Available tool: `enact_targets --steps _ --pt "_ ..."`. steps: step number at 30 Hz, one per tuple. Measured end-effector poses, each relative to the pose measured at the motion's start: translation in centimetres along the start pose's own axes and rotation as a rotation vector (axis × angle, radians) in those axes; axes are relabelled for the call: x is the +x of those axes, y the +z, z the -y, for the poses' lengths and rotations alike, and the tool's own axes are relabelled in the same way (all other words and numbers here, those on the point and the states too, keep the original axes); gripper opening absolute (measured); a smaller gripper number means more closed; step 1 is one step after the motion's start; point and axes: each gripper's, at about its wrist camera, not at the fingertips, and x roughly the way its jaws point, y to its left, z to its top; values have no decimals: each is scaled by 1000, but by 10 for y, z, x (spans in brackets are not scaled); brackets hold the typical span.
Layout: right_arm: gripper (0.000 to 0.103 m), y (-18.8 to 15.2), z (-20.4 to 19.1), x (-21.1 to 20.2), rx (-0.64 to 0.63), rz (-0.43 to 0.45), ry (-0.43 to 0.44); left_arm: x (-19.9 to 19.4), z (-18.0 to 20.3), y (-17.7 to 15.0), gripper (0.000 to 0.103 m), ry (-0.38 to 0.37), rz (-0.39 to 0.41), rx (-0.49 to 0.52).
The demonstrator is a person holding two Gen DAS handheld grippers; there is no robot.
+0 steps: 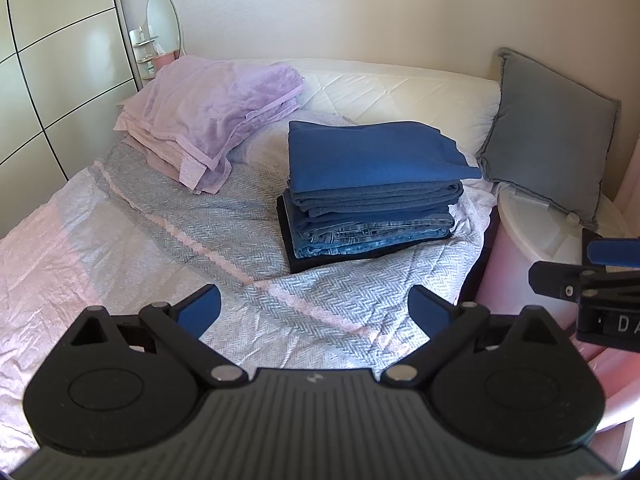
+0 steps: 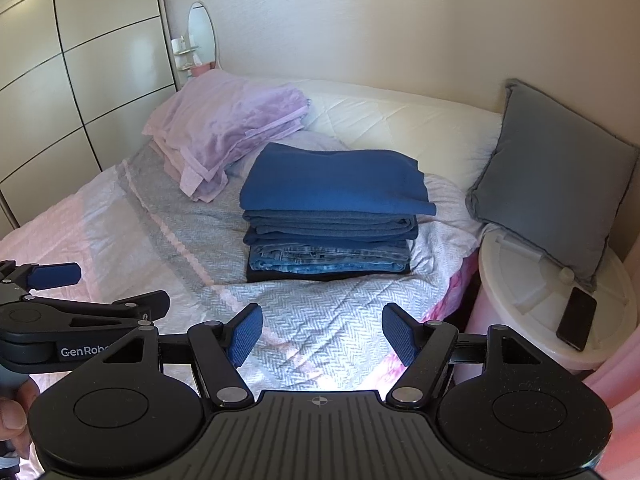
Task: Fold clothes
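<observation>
Hovering over near edge of bed [image 1: 120,240], left gripper [image 1: 316,312] and right gripper [image 2: 322,334] both gaping wide, gripping nothing. Folded stack of clothes [image 2: 332,216] sitting mid-bed toward right edge. Seemingly pausing between garments; needing next unfolded piece, none showing.

From my left wrist view, the right gripper [image 1: 600,276] is cut off by the frame's right edge. My right wrist view shows the left gripper [image 2: 60,300] cut by the left edge. The stack's [image 2: 332,216] bottom dark item [image 2: 328,276] is mostly hidden. Shelf items [image 1: 146,50] beside the mirror [image 1: 162,16] are too small to identify.
</observation>
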Motion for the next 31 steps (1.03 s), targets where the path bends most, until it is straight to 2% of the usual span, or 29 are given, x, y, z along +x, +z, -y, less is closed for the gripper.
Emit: enact_targets --steps 17,31 --pt "70 6 8 10 -11 5 11 6 8 -1 99 13 -13 10" --pt "70 5 12 6 -21 7 14 1 16 -2 100 15 15 3"
